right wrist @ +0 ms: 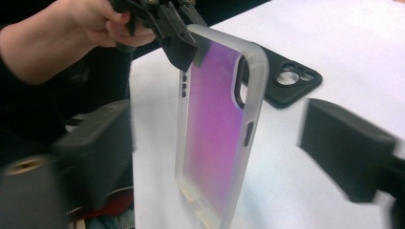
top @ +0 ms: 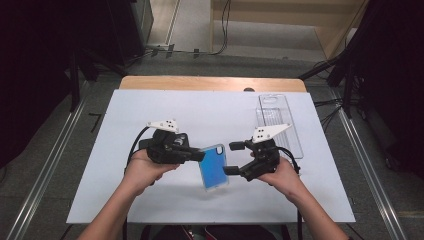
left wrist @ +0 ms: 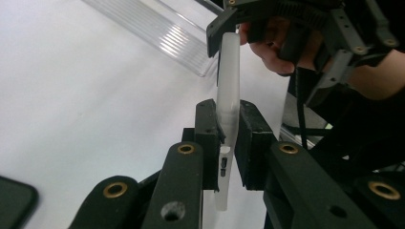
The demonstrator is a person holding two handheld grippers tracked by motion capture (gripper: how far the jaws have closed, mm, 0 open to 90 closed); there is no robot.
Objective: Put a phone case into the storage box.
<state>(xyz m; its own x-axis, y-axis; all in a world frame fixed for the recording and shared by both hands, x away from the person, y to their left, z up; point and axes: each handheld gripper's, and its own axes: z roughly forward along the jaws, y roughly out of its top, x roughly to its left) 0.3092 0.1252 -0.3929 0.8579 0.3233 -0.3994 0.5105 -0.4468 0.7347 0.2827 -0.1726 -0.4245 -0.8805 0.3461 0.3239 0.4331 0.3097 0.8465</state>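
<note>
Jaws of left gripper [top: 199, 155] are clamped on the top edge of a phone case [top: 214, 167], held up off the white table [top: 150, 107]. Right gripper [top: 232, 158] jaws stand wide apart, one either side of the case, not touching yet. Case's long axis runs roughly toward the person, lower end hanging free betw. the right jaws, so right is placed to close on it. Case: frosted translucent rim, iridescent blue-purple back, thin, prob. flexible. Clear ribbed plastic tray [top: 278, 120] lies far right; black case [right wrist: 291, 78] lies on the table behind.
</note>
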